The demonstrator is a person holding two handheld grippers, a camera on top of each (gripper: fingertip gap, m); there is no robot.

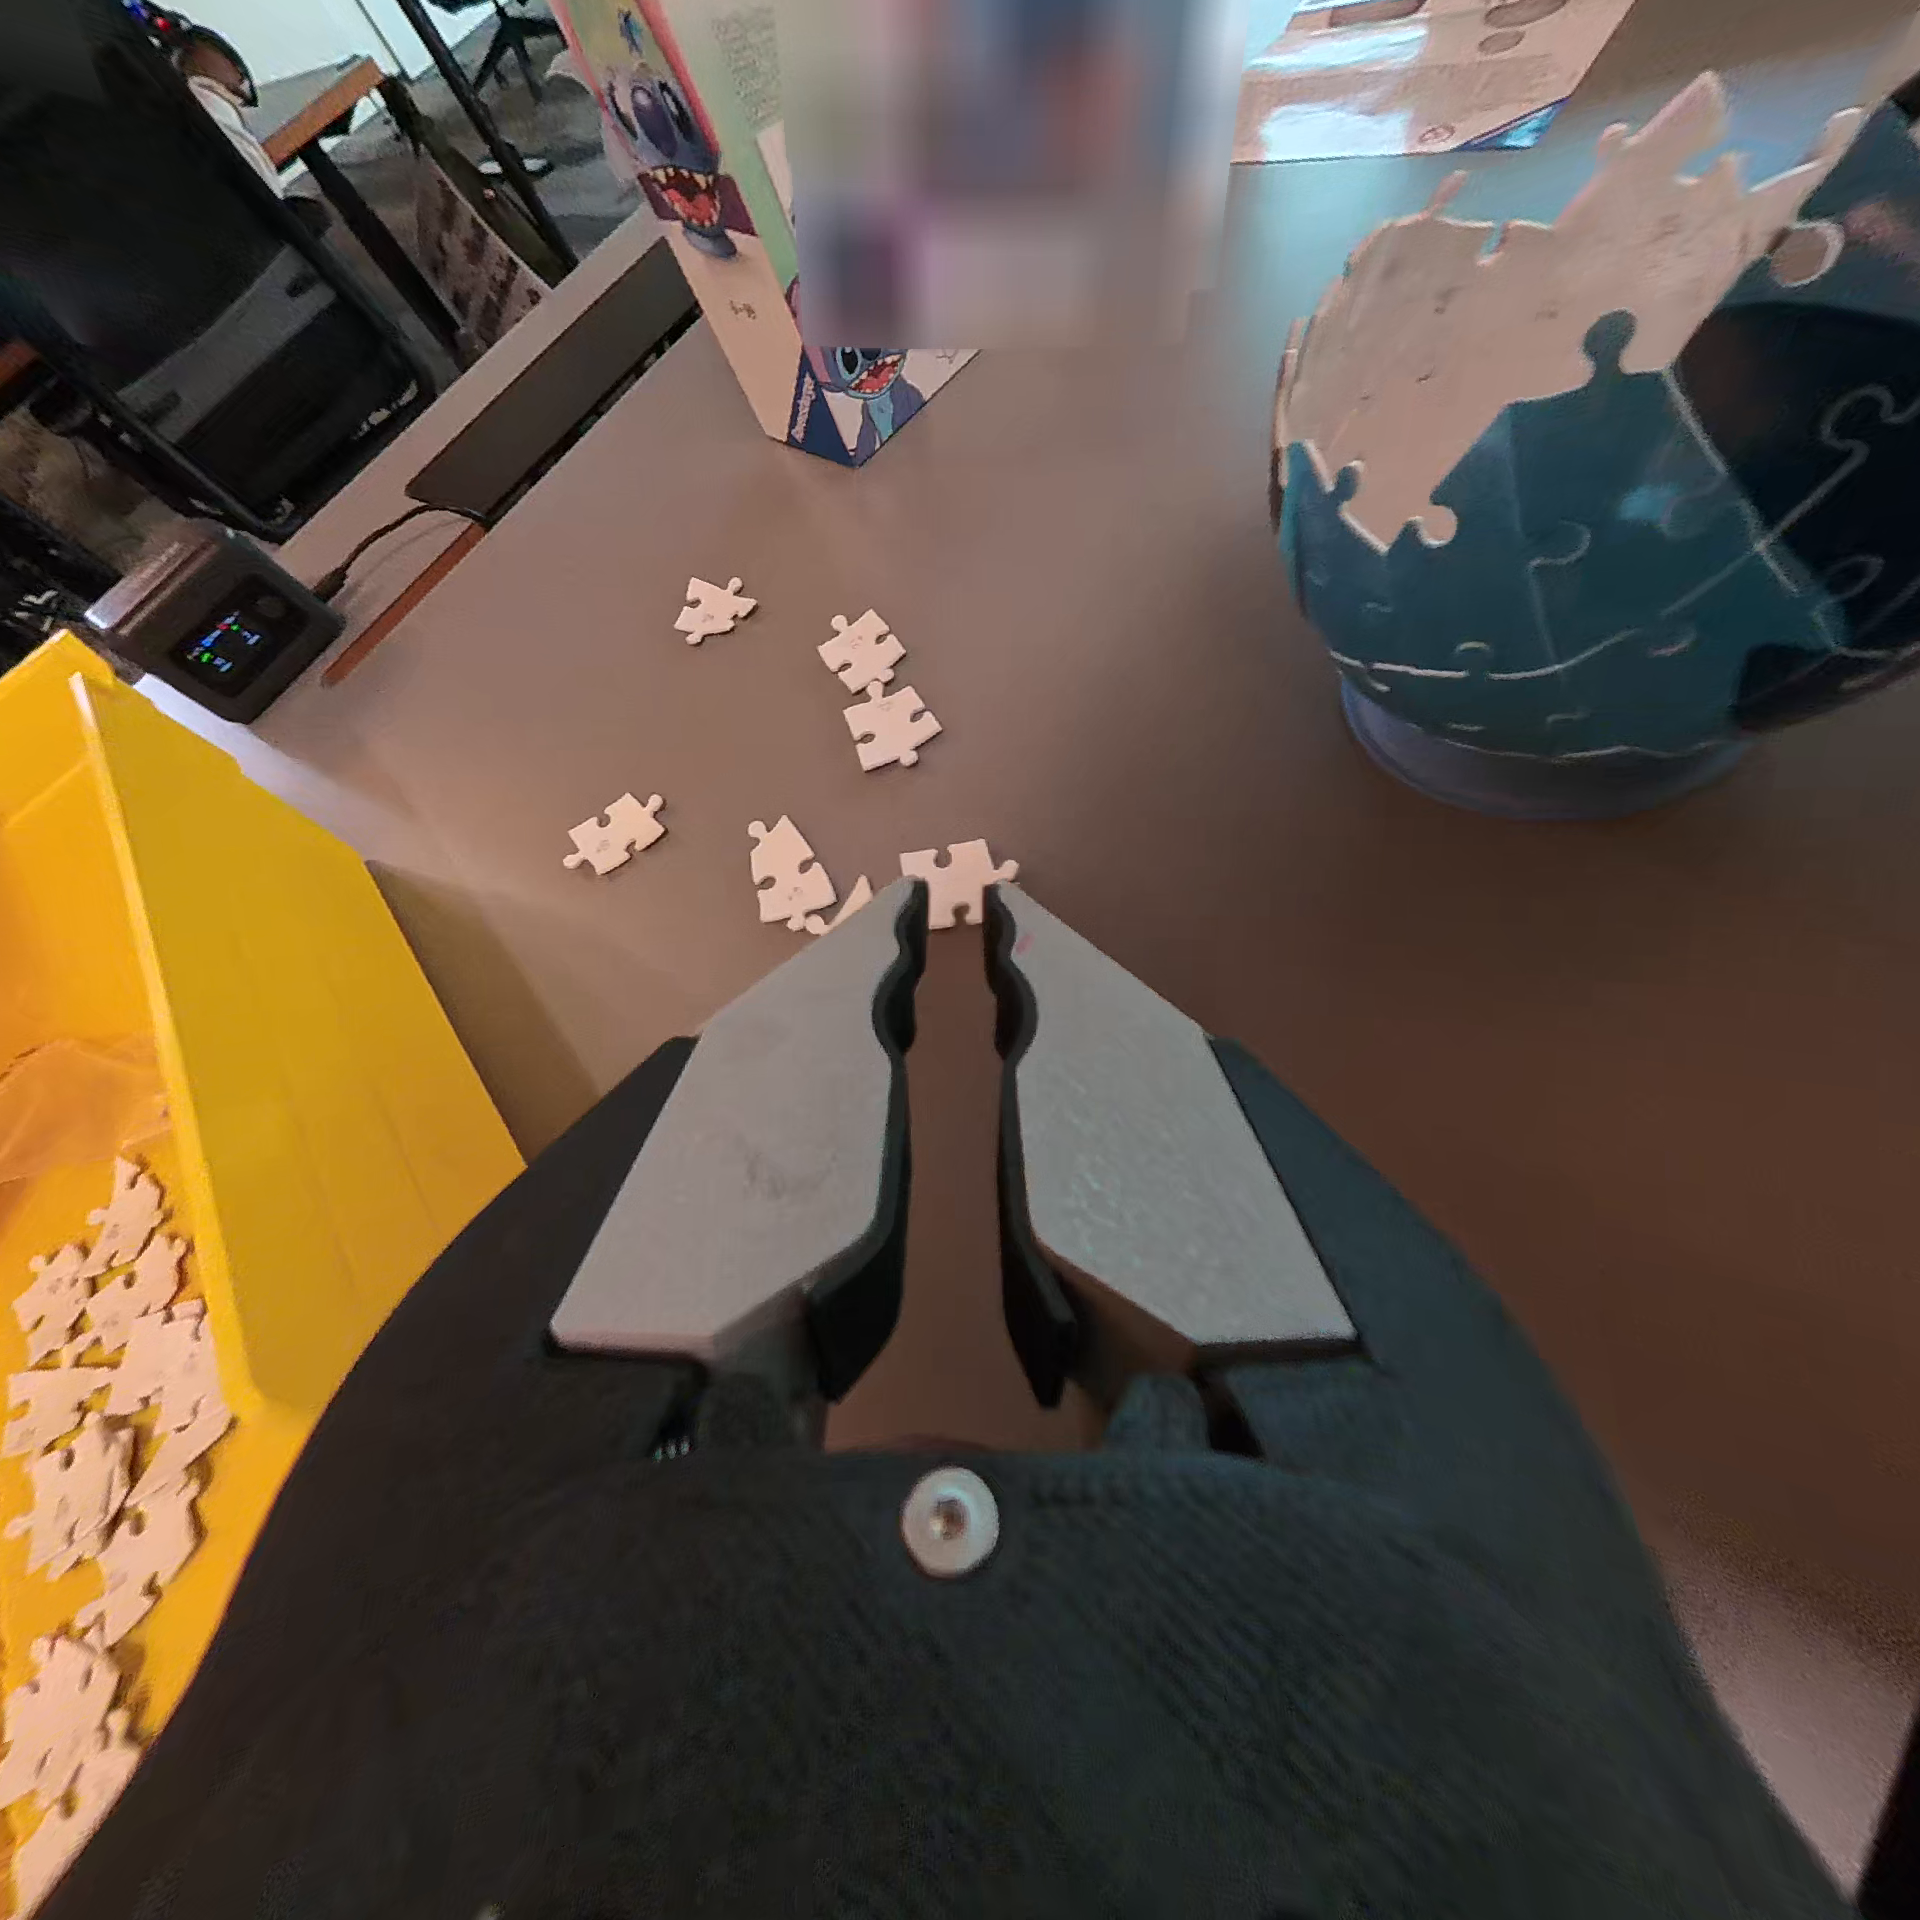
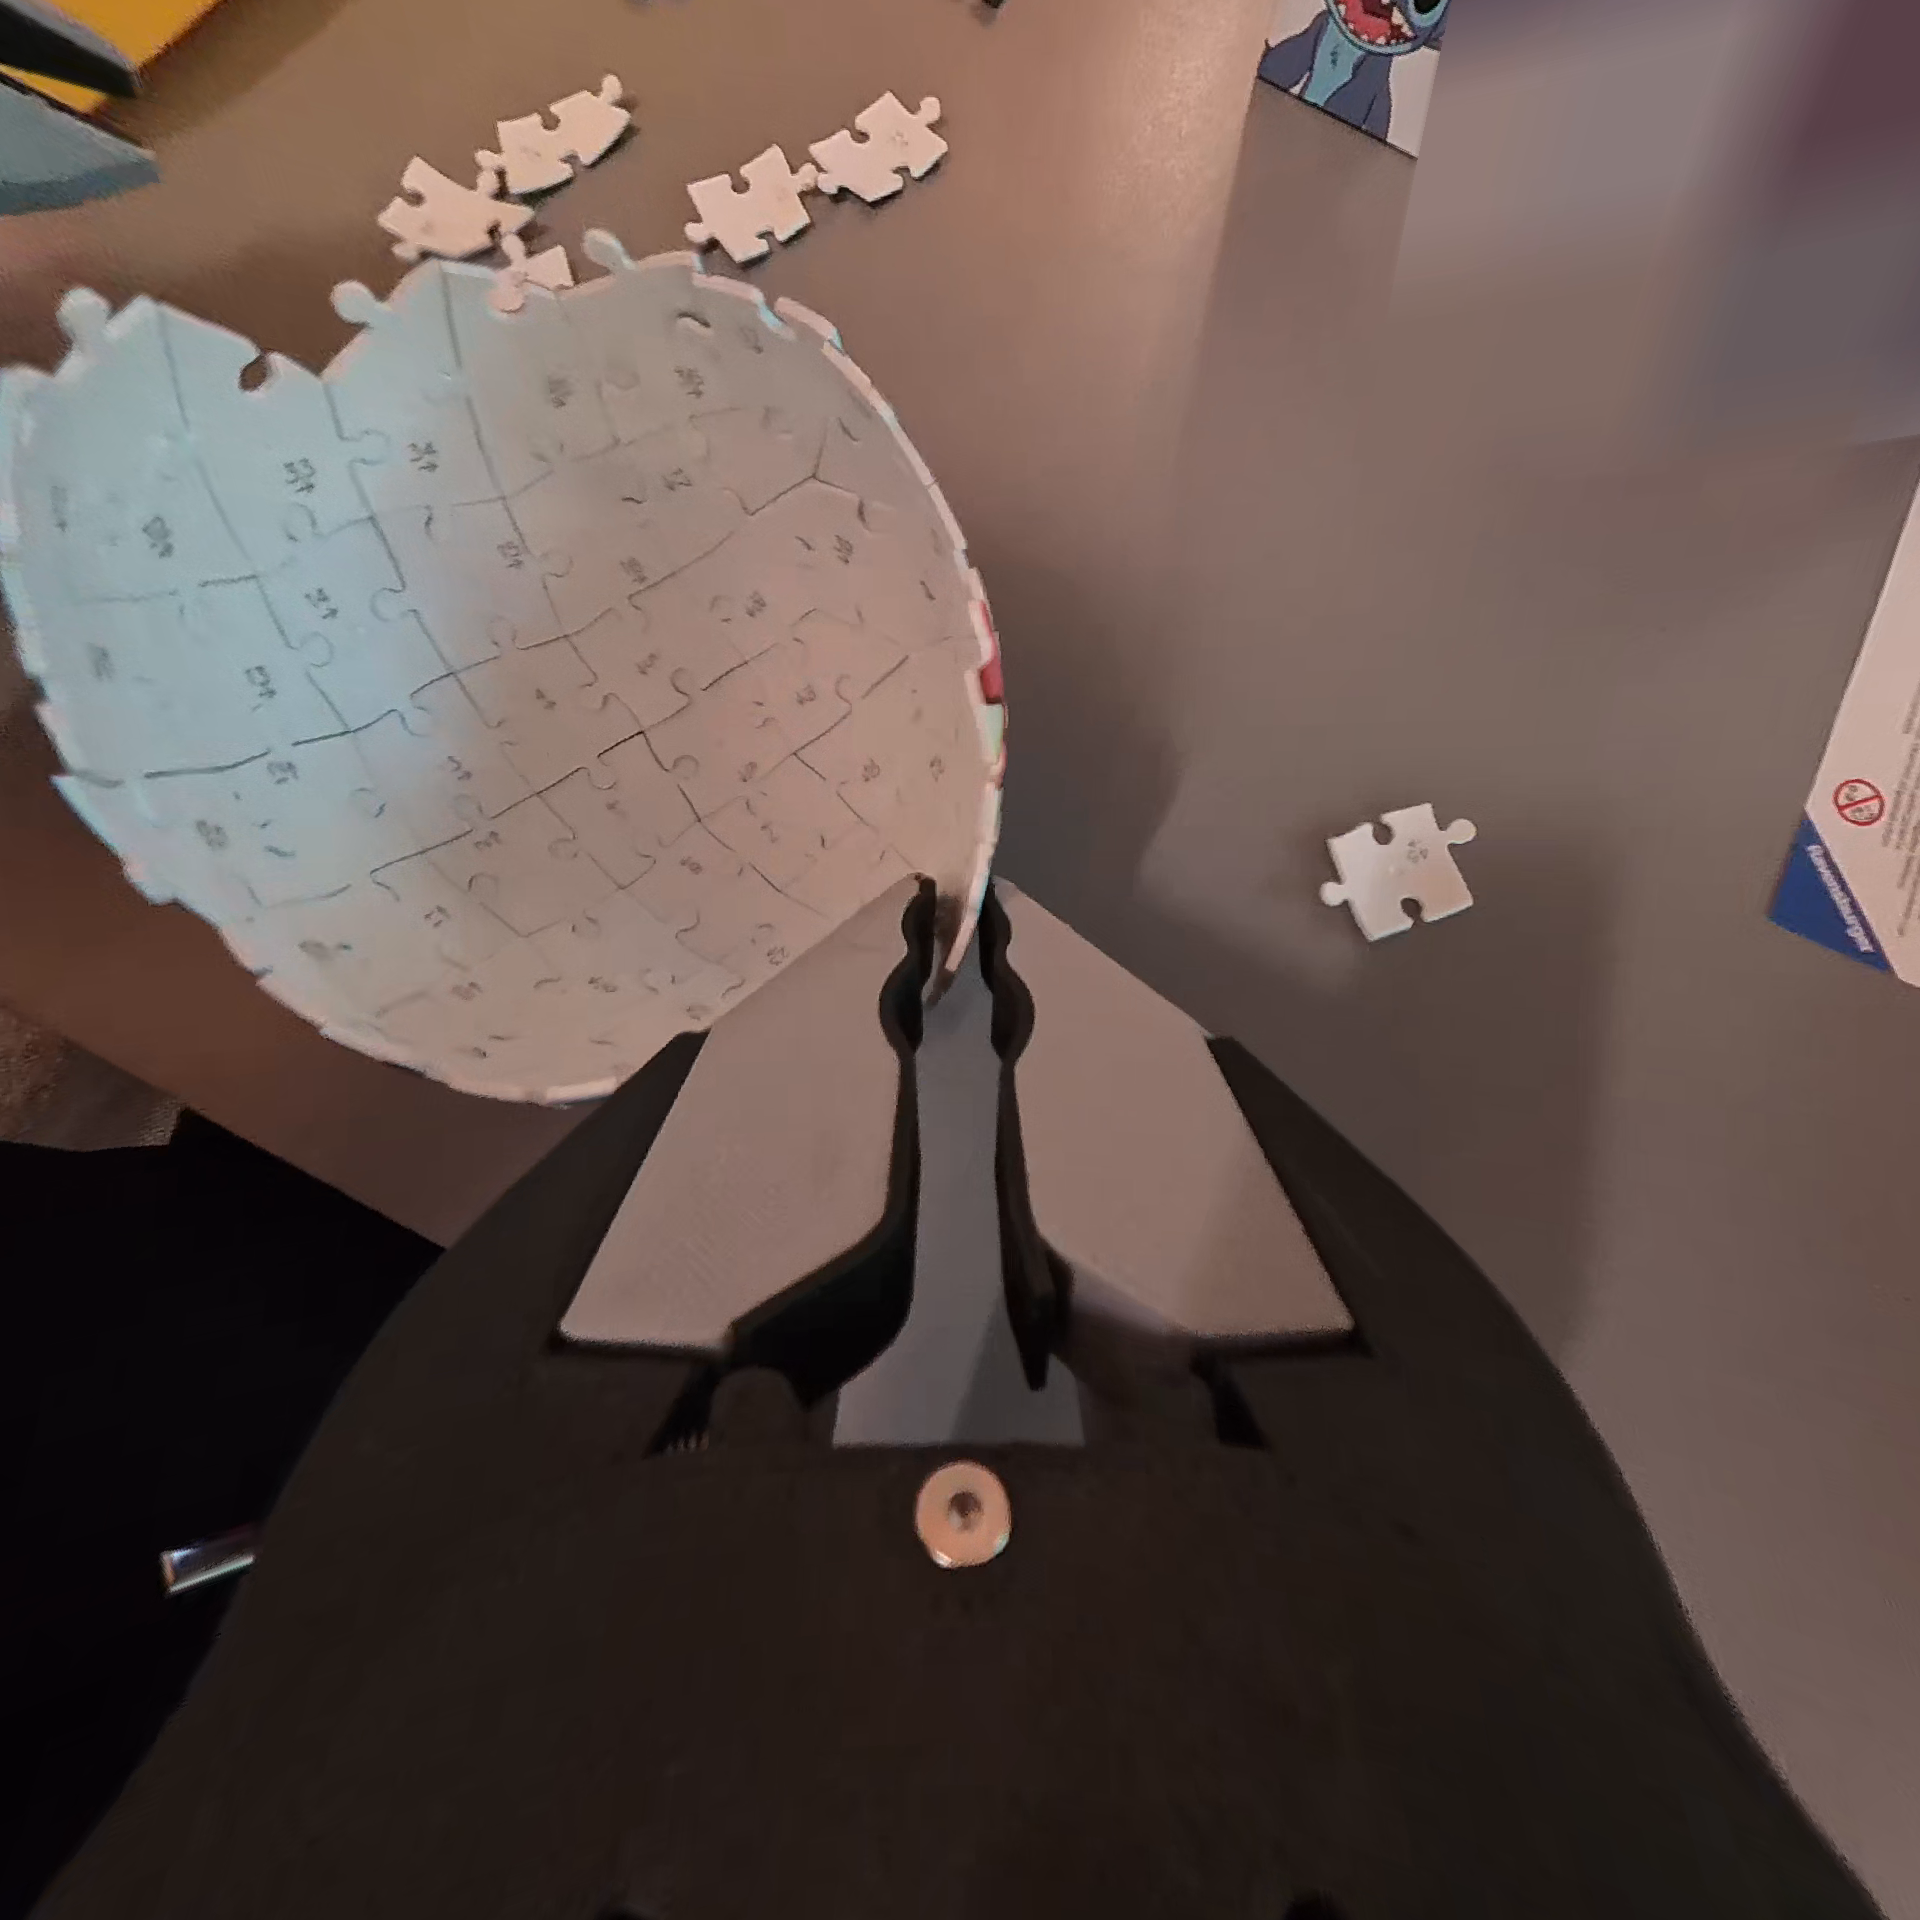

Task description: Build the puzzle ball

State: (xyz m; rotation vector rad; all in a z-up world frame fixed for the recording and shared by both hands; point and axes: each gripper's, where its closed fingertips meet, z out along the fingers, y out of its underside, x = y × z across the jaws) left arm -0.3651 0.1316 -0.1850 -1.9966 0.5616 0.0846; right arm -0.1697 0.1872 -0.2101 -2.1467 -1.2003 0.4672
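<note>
The puzzle ball (image 1: pixel 1538 540) is a half-built blue shell with a white inside, and it sits on a blue stand (image 1: pixel 1538 774) at the right. My left gripper (image 1: pixel 954 896) is low over the table with its jaws a narrow gap apart. Its tips straddle the near edge of a white puzzle piece (image 1: pixel 956 873); I cannot tell whether they pinch it. My right gripper (image 2: pixel 953 914) is shut on the near rim of the ball (image 2: pixel 520 675), whose open white inside faces the camera.
Several loose white pieces (image 1: pixel 894 722) lie on the brown table, also in the right wrist view (image 2: pixel 748 213), and one lies apart (image 2: pixel 1397 871). A yellow bin (image 1: pixel 260 987) holding more pieces stands at the left. The puzzle box (image 1: pixel 748 260) stands behind, a leaflet (image 2: pixel 1870 831) at the right. Left tips to right tips: about 20 cm.
</note>
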